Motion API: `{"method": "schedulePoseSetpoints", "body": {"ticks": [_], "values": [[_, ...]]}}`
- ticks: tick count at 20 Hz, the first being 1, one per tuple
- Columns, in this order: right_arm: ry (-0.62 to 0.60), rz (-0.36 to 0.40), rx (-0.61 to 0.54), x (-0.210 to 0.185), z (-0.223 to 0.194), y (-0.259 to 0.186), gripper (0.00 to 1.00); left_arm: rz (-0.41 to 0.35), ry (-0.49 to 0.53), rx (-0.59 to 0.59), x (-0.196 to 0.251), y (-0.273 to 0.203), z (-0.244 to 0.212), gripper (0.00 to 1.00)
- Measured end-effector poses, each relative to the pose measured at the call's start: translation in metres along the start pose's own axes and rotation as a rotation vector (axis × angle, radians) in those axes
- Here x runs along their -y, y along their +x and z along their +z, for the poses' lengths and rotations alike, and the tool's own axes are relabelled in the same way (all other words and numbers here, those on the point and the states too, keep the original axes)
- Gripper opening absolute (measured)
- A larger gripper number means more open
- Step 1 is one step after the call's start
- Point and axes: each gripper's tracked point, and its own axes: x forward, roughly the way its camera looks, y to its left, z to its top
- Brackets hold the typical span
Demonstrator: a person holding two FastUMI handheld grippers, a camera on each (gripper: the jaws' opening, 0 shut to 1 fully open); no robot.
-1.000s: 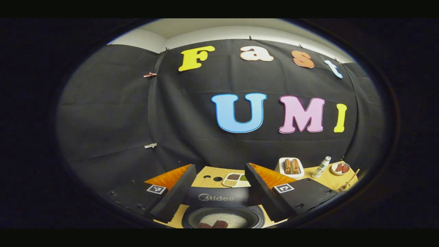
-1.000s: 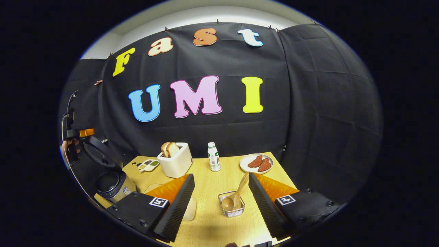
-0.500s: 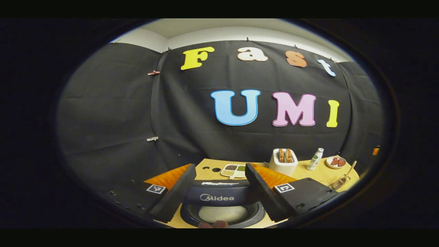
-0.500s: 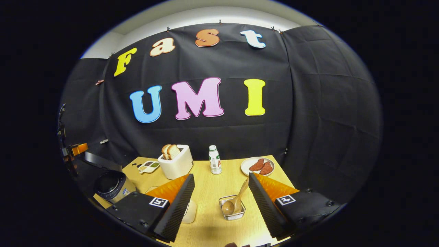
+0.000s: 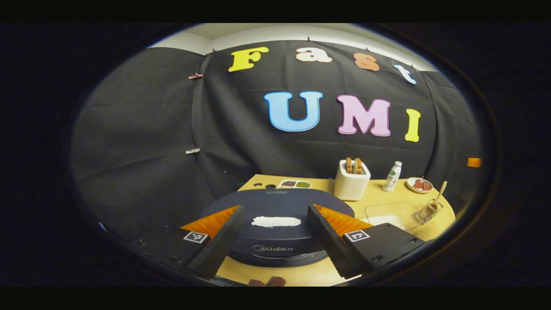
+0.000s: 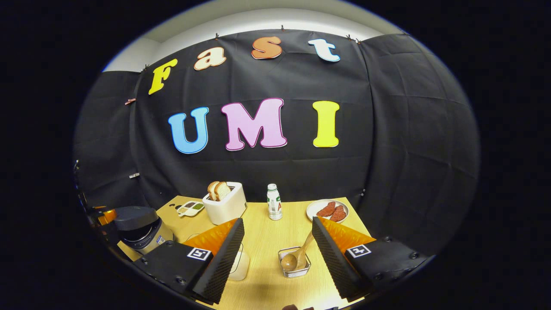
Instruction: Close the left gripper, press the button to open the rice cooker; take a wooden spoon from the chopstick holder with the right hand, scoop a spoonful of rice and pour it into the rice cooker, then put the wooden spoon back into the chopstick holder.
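The dark rice cooker [image 5: 275,241] sits right under my left gripper [image 5: 275,208], its lid down and flat, with a white strip [image 5: 275,221] on top. The left fingers stand open over the lid, holding nothing. In the right gripper view the cooker [image 6: 137,224] is at the far left, lid down. The wooden spoon [image 6: 297,256] leans in the wire chopstick holder [image 6: 295,271] between my right gripper's [image 6: 277,219] open fingers, farther along the table. A white rice container [image 6: 239,265] is partly hidden behind the right gripper's left finger.
On the wooden table [image 6: 267,241] stand a white toaster with bread [image 6: 224,206], a small bottle [image 6: 273,202], a plate of red slices [image 6: 329,209] and a divided dish [image 6: 189,208]. Black cloth walls close the back and sides.
The rice cooker's lid has swung from upright to fully down. My left gripper's view has tipped down with it. The right gripper has drifted slightly; the spoon stays in the holder.
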Motion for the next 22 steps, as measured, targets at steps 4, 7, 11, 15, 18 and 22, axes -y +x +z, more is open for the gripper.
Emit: {"method": "schedulePoseSetpoints", "body": {"ticks": [4, 7, 11, 15, 18, 22], "values": [[-0.003, -0.002, 0.003, -0.001, 0.001, -0.002, 0.98, -0.001, -0.004, -0.023, 0.002, 0.009, -0.016, 1.0], [-0.012, -0.006, 0.008, -0.001, 0.001, -0.004, 0.98, -0.001, -0.001, -0.05, 0.004, 0.011, -0.032, 0.99], [-0.006, -0.015, 0.005, 0.003, 0.001, -0.004, 0.98, 0.009, -0.016, -0.095, 0.005, 0.012, -0.06, 1.0], [-0.009, -0.018, 0.007, 0.004, 0.003, -0.004, 0.98, 0.014, -0.005, -0.047, 0.007, 0.008, -0.061, 0.99], [-0.012, -0.013, 0.005, 0.001, 0.003, -0.004, 0.98, 0.017, -0.009, 0.005, 0.007, 0.006, -0.06, 0.99], [-0.024, -0.007, 0.005, -0.003, 0.004, -0.004, 0.98, 0.012, -0.005, -0.004, 0.006, 0.007, -0.069, 1.0]]}}
